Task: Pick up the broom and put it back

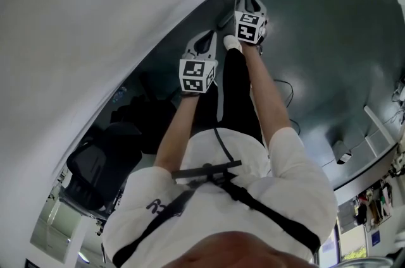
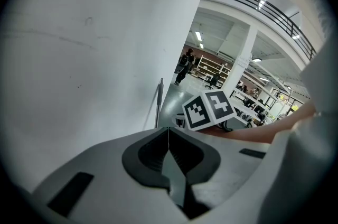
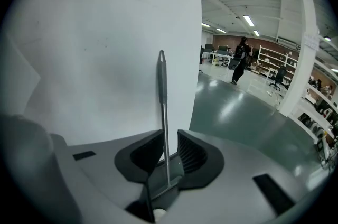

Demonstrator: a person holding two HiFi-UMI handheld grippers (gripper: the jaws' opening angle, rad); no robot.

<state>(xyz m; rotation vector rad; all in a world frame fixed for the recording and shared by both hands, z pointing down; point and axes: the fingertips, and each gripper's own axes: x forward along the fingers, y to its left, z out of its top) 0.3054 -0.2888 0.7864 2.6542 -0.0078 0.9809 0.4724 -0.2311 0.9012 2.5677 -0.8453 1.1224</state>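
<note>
White wall (image 3: 95, 33) filled the left of both gripper views, with grey-green floor (image 3: 237, 106) to the right. The right gripper (image 3: 169, 138) was clamped on the broom (image 3: 163, 112) by its thin metal handle. The handle's long axis ran straight out from between the jaws, and its tip showed against the wall. The broom's head was out of sight. The left gripper (image 2: 168, 136) had its jaws together on nothing and sat just beside the right gripper. From the left gripper, the handle lay ahead and slightly left, by the wall. The put-back seemed to depend on leaning the handle toward the wall, a move for the right hand.
</note>
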